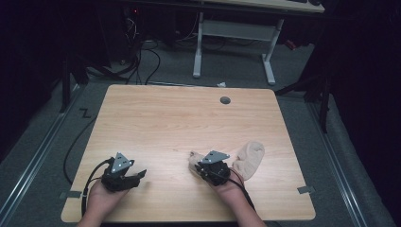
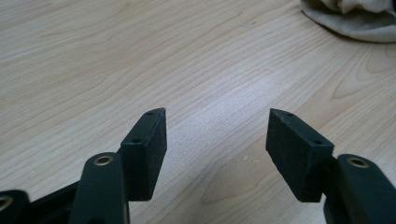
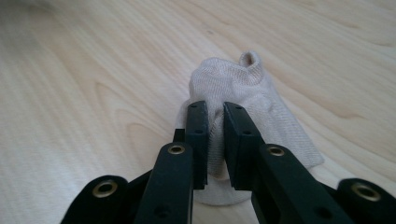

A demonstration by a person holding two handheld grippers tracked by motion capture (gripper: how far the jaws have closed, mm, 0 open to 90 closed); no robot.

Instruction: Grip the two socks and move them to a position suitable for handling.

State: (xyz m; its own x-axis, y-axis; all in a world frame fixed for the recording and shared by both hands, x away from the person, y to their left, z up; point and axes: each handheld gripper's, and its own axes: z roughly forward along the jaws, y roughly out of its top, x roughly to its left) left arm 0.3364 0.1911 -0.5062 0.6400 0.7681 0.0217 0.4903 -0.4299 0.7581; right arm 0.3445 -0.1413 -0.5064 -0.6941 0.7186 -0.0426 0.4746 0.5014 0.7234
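A small beige sock (image 3: 233, 79) lies on the wooden table (image 3: 70, 93), and my right gripper (image 3: 215, 107) is shut on a fold of it near its middle. From above, that sock (image 1: 193, 156) pokes out to the left of my right gripper (image 1: 196, 163) near the front edge. My left gripper (image 1: 143, 174) rests low at the front left, pointing right. Its jaws stand wide apart over bare wood, so my left gripper (image 2: 217, 114) is open and holds nothing. The beige sock (image 2: 350, 21) shows at the far right, beyond those jaws.
A second beige sock (image 1: 249, 156) lies flat just right of my right hand. A grey cable hole (image 1: 225, 100) sits near the table's far edge. A white desk frame (image 1: 198, 47) and cables stand on the floor beyond.
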